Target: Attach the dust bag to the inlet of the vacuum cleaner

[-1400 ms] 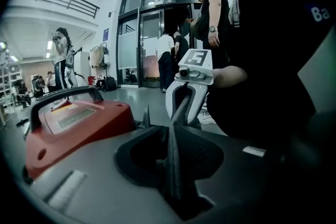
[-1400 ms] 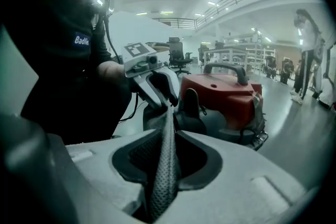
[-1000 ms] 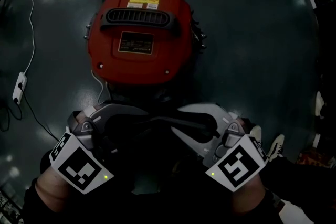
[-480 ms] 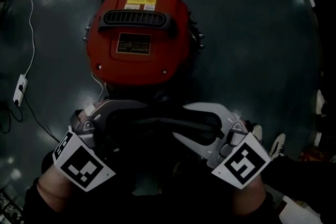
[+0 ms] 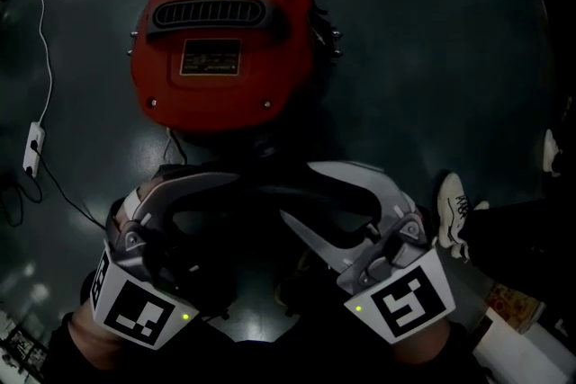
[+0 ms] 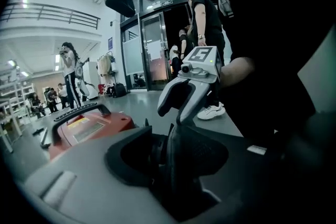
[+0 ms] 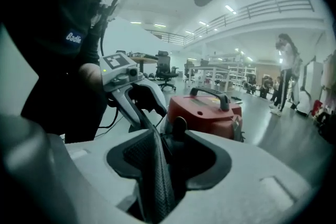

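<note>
Dust bag (image 5: 268, 193), lower centre beside red vacuum cleaner (image 5: 220, 31), stood between fingers of left gripper (image 6: 169, 157) and right gripper (image 7: 157, 162), both pairs just opened apart, unclamped; poorly seated, it could slump off the hidden inlet.

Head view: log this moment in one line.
left tool: open, jaws just opening | right tool: open, jaws just opening | dust bag: dark edge between both, unpinched | vacuum cleaner: ahead
</note>
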`<state>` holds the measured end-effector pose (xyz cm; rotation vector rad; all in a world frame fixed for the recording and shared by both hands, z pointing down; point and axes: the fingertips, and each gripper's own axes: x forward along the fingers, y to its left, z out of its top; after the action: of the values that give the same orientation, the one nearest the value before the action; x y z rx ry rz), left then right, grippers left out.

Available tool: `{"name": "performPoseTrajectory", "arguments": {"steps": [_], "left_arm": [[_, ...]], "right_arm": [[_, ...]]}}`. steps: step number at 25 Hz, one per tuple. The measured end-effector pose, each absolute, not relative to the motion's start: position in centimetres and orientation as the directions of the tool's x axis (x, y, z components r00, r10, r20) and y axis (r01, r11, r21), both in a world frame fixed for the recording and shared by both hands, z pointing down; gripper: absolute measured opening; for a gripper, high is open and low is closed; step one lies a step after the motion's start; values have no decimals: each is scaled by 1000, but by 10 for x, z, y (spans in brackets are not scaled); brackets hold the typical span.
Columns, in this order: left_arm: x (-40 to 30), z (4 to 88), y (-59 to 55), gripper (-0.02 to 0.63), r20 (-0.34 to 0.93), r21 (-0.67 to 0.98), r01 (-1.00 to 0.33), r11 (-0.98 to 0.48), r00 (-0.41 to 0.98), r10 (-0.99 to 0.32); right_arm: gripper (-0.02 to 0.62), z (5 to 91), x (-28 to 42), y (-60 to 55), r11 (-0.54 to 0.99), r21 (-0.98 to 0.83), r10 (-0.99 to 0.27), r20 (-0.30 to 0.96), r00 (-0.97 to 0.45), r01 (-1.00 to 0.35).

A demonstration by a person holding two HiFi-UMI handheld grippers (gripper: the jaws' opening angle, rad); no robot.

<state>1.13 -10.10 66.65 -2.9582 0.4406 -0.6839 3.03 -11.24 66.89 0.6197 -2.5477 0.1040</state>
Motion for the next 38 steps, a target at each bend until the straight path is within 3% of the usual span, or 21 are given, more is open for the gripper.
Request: {"name": "performPoseTrajectory", "arguments": {"steps": [7, 16, 22, 31, 38], "left_arm": [[12, 642, -90, 156, 408, -56, -430, -901, 814, -413], [-17, 520, -49, 150, 505, -37, -509, -860, 733, -456], [-21, 414, -31, 144, 541, -80, -495, -865, 708, -455], [-9, 218, -4, 126, 426, -131, -581, -803, 698, -575], [-31, 155, 57, 120, 355, -131, -537, -833, 759, -545]], "right_arm": [[179, 659, 41, -95, 786, 19, -536, 519, -666, -618], [176, 543, 40, -32, 777, 11, -520, 575, -632, -629], [176, 438, 33, -9, 764, -15, -523, 572, -632, -645], [173, 266, 34, 32, 826, 40, -499, 517, -696, -563], [160, 190, 3, 68, 788, 47, -571, 426, -702, -614]]}}
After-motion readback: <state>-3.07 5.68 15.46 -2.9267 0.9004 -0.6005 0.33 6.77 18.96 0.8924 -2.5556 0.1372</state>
